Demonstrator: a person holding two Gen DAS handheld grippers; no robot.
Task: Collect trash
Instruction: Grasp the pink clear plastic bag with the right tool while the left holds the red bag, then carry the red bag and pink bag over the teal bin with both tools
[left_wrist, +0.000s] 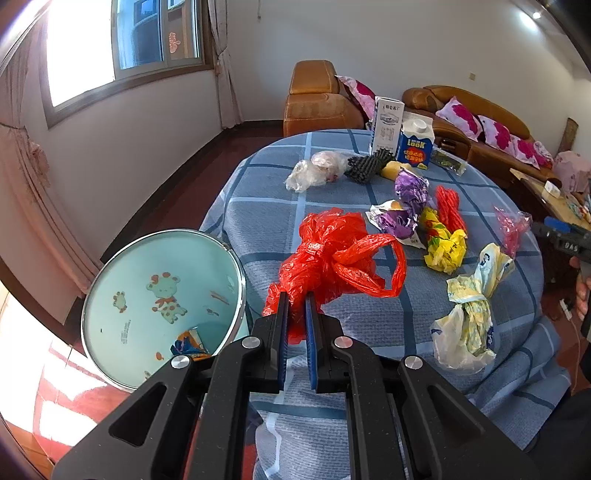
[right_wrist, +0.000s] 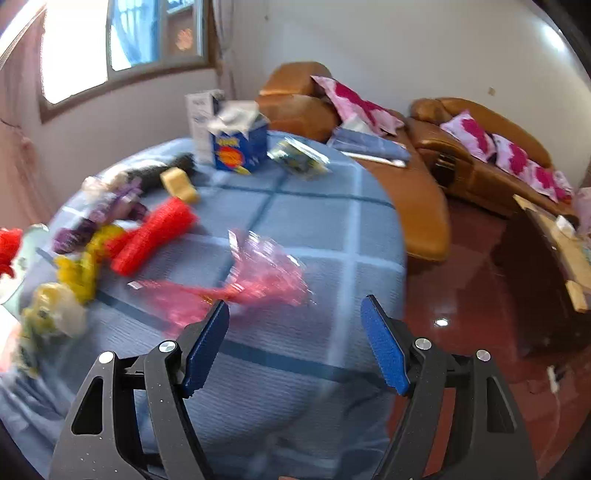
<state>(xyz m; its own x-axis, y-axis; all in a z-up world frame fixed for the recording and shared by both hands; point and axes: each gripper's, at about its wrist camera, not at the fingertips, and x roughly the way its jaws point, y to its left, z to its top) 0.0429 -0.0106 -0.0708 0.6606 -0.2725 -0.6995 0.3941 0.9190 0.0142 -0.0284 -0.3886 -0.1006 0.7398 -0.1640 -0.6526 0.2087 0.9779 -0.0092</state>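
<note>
Pinched between the nearly closed blue pads of the left gripper (left_wrist: 297, 314), a crumpled red plastic bag (left_wrist: 332, 254) was held at the near left edge of the worktop (left_wrist: 258, 218), which was covered by a blue checked cloth. Just left of that edge, lower down, a round pale green bin (left_wrist: 147, 291) printed with cartoon animals was seen, with a scrap of coloured wrapper (left_wrist: 190, 345) lying inside it.

More rubbish was spread over the cloth: a knotted white and yellow bag (left_wrist: 467, 317) at the near right, a yellow wrapper (left_wrist: 445, 245) beside a red mesh net (left_wrist: 450, 208), purple foil wrappers (left_wrist: 404, 206) toward the middle, and a clear bag (left_wrist: 317, 170) next to a piece of black netting (left_wrist: 367, 166) farther back. A blue milk carton (left_wrist: 415, 142) and a white box (left_wrist: 386, 123) were stood at the far edge.

The right gripper (right_wrist: 295, 325) was held over the near right part of the worktop with its fingers (right_wrist: 384, 350) spread wide and nothing between them; a pink transparent bag (right_wrist: 258, 280) lay on the cloth just beyond its left finger, though the view was blurred.
</note>
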